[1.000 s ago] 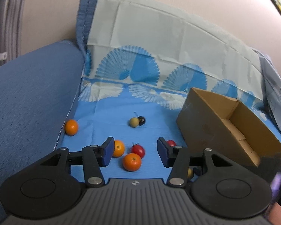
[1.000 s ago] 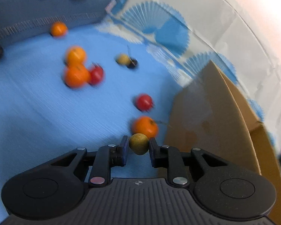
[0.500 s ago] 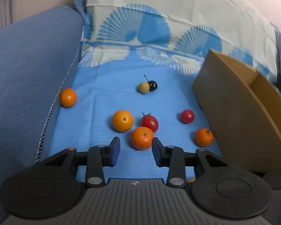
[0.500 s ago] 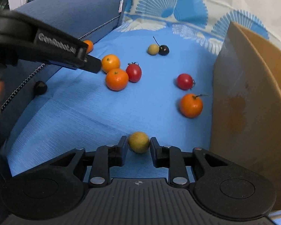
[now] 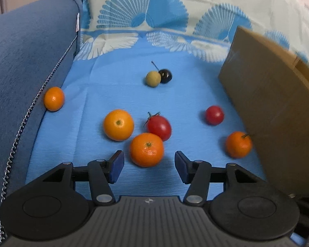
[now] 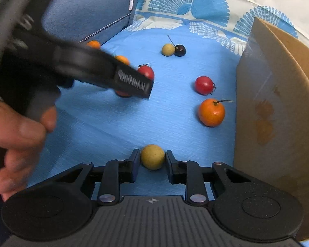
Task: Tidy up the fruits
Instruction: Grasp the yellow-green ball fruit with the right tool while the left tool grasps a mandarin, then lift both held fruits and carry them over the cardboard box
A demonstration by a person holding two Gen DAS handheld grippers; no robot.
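The left gripper [image 5: 149, 165] hung with its jaws spread wide, and a tangerine [image 5: 146, 149] sat just ahead of the gap between the blue pads [image 5: 115, 165]. Touching it beyond lay a red tomato [image 5: 159, 126]; an orange [image 5: 118, 124] lay ahead-left. Far left rested a small orange [image 5: 54, 98]. Ahead-right were a cherry tomato [image 5: 214, 115] and a stemmed tangerine [image 5: 238, 144] beside the cardboard box [image 5: 274, 111].

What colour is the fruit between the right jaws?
Yellowish-tan round fruit, clearest in the right wrist view.
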